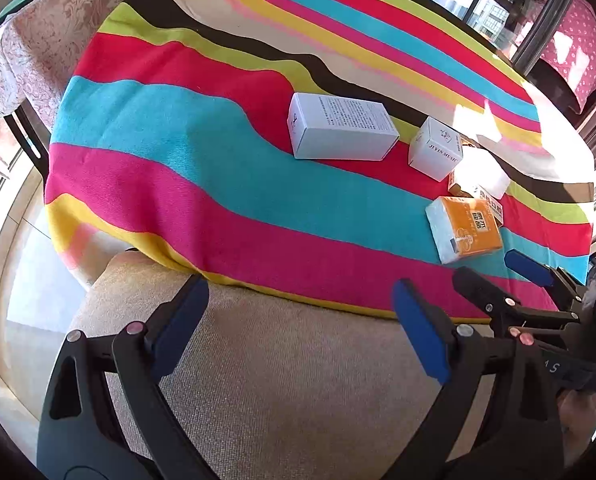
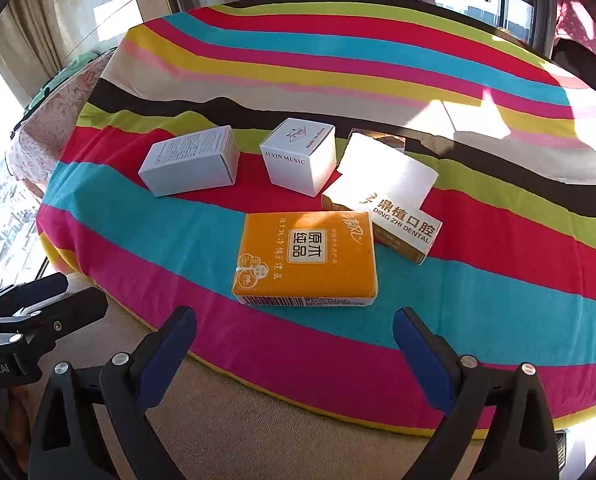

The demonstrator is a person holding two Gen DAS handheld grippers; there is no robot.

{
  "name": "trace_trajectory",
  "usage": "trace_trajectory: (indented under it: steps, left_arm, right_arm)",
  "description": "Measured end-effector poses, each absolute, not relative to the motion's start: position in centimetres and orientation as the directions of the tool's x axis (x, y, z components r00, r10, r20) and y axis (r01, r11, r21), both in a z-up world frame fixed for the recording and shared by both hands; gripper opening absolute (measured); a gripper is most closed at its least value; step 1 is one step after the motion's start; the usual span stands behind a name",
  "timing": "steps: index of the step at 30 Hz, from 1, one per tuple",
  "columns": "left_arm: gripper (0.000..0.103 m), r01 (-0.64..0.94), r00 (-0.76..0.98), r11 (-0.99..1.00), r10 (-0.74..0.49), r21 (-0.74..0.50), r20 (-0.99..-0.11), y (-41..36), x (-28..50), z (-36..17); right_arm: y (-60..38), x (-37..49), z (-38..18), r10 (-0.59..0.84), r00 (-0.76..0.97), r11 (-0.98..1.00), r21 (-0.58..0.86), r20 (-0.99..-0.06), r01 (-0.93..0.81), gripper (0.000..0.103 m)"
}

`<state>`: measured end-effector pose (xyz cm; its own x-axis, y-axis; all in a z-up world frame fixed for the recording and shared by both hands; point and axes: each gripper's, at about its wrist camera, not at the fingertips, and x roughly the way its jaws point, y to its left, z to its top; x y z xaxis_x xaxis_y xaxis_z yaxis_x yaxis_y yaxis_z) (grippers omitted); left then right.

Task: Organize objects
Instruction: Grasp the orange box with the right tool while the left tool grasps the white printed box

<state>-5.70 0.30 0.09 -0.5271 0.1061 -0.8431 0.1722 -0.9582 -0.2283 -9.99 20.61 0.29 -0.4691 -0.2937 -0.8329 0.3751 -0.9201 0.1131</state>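
1. We hold the left tool point(image 1: 298, 320) with its blue pads spread wide and nothing between them, over a beige cushion point(image 1: 277, 360) at the near edge of the worktop.
2. Our right tool point(image 2: 293, 344) is likewise spread and grips nothing; it hangs just short of the orange tissue pack point(image 2: 306, 258).
3. The worktop wears a striped cloth point(image 2: 478, 300) in pink, turquoise, red, lime, black and yellow.
4. Four task things lie close together on it: the tissue pack nearest us, a dental box point(image 2: 398, 216) touching its far right corner, a white cube box point(image 2: 300, 156) behind, and a long white carton point(image 2: 191, 162) apart to the left.
5. Nothing stands between the right tool and the tissue pack.
6. Bright sun washes out the dental box's far half.
7. We read "JEYIN MUSIC" on the cube box and "DING ZHI DENTAL" with Chinese characters on the dental box; the carton's small print is too fine to read.
8. A floral-covered chair point(image 1: 29, 48) stands off the worktop's far left.
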Motion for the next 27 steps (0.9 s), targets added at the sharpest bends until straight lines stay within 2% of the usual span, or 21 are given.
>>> trace_trajectory:
  steps: [14,16,18,21,27]
  left_arm:
    - [0.096,0.178,-0.591,-0.955,0.088,-0.236,-0.802,1.0,-10.0,0.6]
    - [0.096,0.180,-0.597,-0.955,0.083,-0.234,-0.798,1.3,-11.0,0.7]
    - [0.097,0.190,-0.605,-0.955,0.071,-0.230,-0.793,1.4,-11.8,0.6]
    - [0.098,0.205,-0.609,-0.953,0.054,-0.223,-0.792,1.7,-13.0,0.6]
    - [0.098,0.224,-0.613,-0.949,0.040,-0.222,-0.789,2.6,-15.1,0.2]
  right_arm:
    - [19.8,-12.7,-0.7,-0.299,-0.474,-0.919,0.116,-0.828,0.377,0.099]
    - [19.8,-12.8,-0.9,-0.299,-0.472,-0.919,0.118,-0.829,0.376,0.095]
    - [19.9,-12.8,-0.9,-0.294,-0.483,-0.923,0.113,-0.825,0.369,0.084]
    - [20.2,-12.7,-0.8,-0.295,-0.496,-0.925,0.115,-0.817,0.361,0.077]
    - [20.6,-12.4,-0.9,-0.305,-0.518,-0.925,0.119,-0.799,0.361,0.076]
